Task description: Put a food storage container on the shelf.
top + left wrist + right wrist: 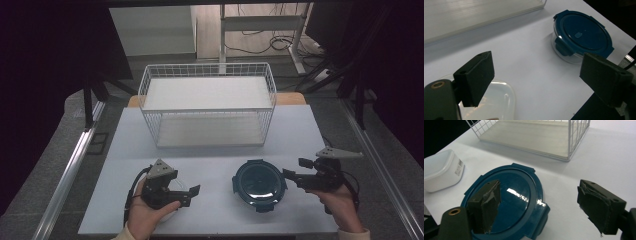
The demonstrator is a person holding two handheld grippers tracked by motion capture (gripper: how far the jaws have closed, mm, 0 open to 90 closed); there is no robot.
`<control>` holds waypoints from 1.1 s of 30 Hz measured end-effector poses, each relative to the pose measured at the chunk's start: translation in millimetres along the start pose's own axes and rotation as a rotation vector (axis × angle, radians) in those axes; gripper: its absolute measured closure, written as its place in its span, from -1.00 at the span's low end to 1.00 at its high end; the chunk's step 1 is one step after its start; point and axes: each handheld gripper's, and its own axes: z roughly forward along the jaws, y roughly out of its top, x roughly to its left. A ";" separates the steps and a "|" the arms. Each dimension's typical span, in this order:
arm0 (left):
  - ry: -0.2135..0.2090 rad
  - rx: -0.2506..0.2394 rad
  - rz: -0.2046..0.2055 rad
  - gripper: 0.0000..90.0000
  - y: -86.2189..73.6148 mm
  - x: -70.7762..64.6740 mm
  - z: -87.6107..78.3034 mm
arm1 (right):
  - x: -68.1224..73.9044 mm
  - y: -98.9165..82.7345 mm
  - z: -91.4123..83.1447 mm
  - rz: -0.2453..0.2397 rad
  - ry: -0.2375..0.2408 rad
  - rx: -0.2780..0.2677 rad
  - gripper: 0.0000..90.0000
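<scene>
Hands low at near table edge; L tongs (pixel 192 195) released, R tongs (pixel 295 170) released beside blue-lidded container (pixel 260 184).

The table (pixel 300 135) has a pale, plain top. On it stands a white wire basket (pixel 207 102) with a flat pale board in its bottom, well beyond the tips of both pairs of jaws. A round glass container with a dark blue lid (pixel 260 185) lies directly on the table, just in front of the right jaws and partly under one of them in the right gripper view; it is ahead of the left jaws, apart from them. A white plastic box (pixel 441 170) lies on the table under the left jaws.
</scene>
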 end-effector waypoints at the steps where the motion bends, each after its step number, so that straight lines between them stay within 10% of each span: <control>1: -0.003 0.000 0.001 -0.73 1.8 -3.5 2.4 | 0.9 0.3 0.4 0.001 0.002 0.004 -0.60; 19: -0.119 0.043 -0.058 -0.80 18.7 -59.6 58.2 | 0.4 -6.2 4.1 0.066 0.078 0.066 -0.69; 33: -0.177 0.077 -0.177 -0.78 25.4 -57.6 111.3 | -3.0 -14.9 16.2 0.144 0.124 0.108 -0.76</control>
